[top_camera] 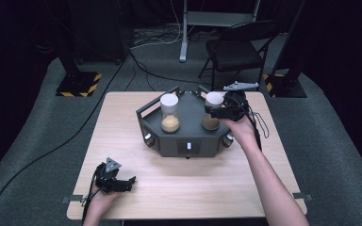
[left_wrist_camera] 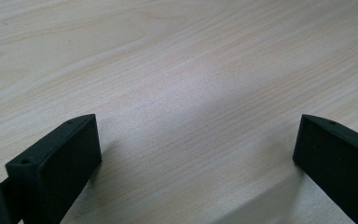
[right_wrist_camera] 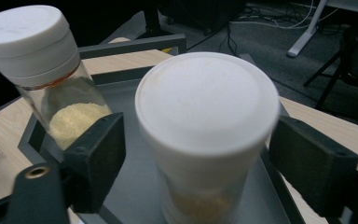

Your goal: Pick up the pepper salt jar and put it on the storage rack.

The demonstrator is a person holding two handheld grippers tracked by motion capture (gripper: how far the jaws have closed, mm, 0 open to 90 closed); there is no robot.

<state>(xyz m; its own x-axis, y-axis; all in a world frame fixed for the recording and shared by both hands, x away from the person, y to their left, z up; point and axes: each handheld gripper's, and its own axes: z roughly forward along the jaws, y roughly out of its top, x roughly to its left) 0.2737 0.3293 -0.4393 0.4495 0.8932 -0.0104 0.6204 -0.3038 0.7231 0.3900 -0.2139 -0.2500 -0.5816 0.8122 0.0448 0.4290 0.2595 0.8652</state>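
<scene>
Two clear jars with white lids and tan powder stand in a dark grey tray (top_camera: 188, 143) at the table's middle back. My right gripper (top_camera: 213, 111) reaches to the right jar (top_camera: 211, 101). In the right gripper view its jaws flank that jar's lid (right_wrist_camera: 207, 107) with a gap on each side, so the gripper (right_wrist_camera: 198, 156) is open. The left jar (top_camera: 169, 113) stands apart; in the right gripper view this left jar (right_wrist_camera: 42, 60) appears tilted at upper left. My left gripper (top_camera: 126, 183) rests near the front left edge, open (left_wrist_camera: 196, 149) over bare wood.
The wooden table (top_camera: 122, 122) has free room in front of and left of the tray. A grey clamp-like tool (top_camera: 240, 85) lies at the back right edge. Behind the table are a folding chair (top_camera: 235, 47), stand bases and floor cables.
</scene>
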